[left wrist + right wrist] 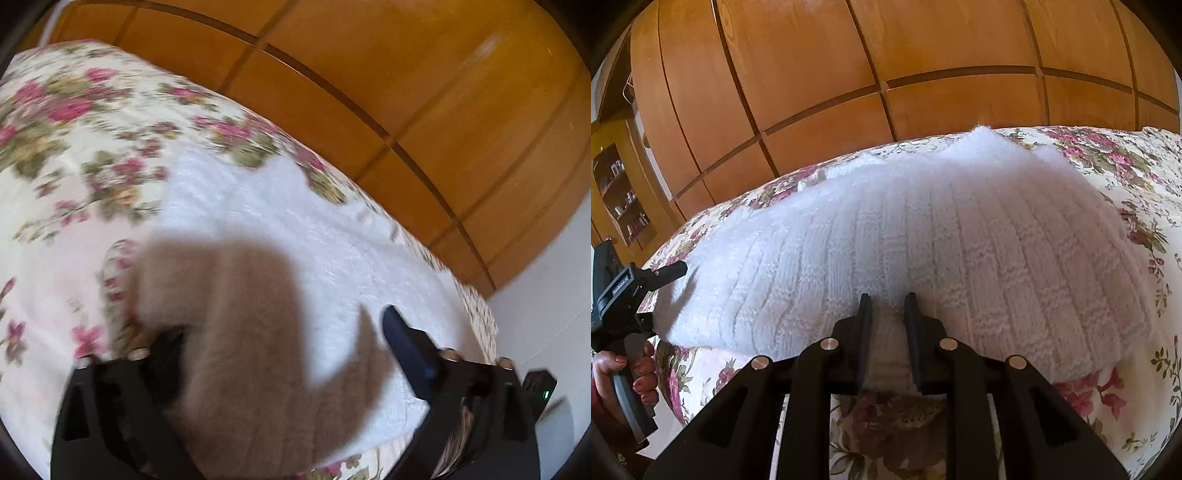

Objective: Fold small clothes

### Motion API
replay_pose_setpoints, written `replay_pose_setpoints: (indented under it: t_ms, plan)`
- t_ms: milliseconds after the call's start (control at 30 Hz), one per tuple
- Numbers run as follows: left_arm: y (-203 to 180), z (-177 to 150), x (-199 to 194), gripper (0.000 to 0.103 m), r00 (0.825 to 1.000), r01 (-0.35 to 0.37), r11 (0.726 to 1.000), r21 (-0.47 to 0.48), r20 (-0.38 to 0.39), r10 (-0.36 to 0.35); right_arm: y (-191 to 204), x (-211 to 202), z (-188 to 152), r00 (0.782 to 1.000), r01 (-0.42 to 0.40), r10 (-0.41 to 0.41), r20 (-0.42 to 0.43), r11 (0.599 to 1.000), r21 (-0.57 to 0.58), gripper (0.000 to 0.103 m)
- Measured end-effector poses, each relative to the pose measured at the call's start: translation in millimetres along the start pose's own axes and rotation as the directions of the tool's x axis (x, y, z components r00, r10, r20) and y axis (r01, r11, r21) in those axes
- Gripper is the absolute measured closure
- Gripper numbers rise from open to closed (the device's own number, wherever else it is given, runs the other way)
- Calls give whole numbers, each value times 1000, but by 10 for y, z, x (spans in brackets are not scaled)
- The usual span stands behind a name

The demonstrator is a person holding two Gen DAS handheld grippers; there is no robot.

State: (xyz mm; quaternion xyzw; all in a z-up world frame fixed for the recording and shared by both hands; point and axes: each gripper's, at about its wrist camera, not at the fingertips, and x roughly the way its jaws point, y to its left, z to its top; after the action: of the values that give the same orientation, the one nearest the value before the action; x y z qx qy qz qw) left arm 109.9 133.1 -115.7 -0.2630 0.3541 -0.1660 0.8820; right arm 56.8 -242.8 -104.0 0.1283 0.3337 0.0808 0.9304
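Knitwear comes first in our listing: one white ribbed knit garment [923, 229], spread flat on the bed's floral bedspread [1126, 173], reaching almost to the far edge of the bed.

At the far left of the right wrist view we record a person's hand [639, 369] around a black handle, carrying the left gripper [670, 271]; its one visible finger tip sits at the left edge of the white garment.

In the left wrist view we list the same left gripper [280, 332] from behind. Its fingers stand wide apart. A brownish fuzzy shape [236, 332], blurred and close to the lens, lies between them, hiding the left finger; we cannot tell whether it is fabric or shadow, nor whether anything is held. The right finger [402, 336] stands clear over white knit. This picture is smeared, the flowers streaked.

Centre of the right wrist view: the right gripper [888, 299], fingers close together and clamped on a narrow fold of the white garment's near edge, the strip of knit running back between them.

Behind the bed we note wooden wardrobe panels [849, 74] with dark grooves, and at the left a glass-fronted cabinet [620, 199] holding small items we cannot make out.

To the right, bare floral bedspread only.
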Motion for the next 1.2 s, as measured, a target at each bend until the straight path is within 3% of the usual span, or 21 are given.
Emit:
replay_pose_setpoints:
  t_ms: [67,233,333,467,600,667,700,800,1000,1200]
  plan:
    - [-16,7,17,4,1000,-4,1000,3,-5,4,2,-1,9,1000,0,0,-4,1000,2,85]
    - [83,41,-14,33,999,-47,997,-68,15,49,0,-1,6,1000,-3,3,-3,1000,8,85]
    - [106,82,5,39,1000,-21,993,-114,-2,21,5,-8,1,1000,1,-1,-3,1000,12,85]
    - [164,82,7,41,997,73,969,-234,9,-73,-12,-9,5,1000,-7,7,-6,1000,22,85]
    - [171,93,49,41,997,74,965,-252,15,-73,-26,-2,15,1000,-11,11,-7,1000,26,85]
    - [182,117,75,50,997,78,961,-265,9,-79,-31,-2,14,1000,-14,14,-6,1000,28,85]
    - [196,126,102,64,998,67,960,-272,-2,-70,-32,-1,14,1000,-15,15,-6,999,29,85]
    - [277,132,154,71,996,77,947,-313,-9,-84,-32,-8,7,1000,-17,17,-5,999,29,85]
    - [105,234,105,77,998,56,960,-276,1,-58,-29,-8,6,1000,-19,19,-5,999,34,85]
    - [-491,451,-65,78,997,55,997,-49,59,-52,-32,-8,1,1000,-23,23,-4,999,38,85]
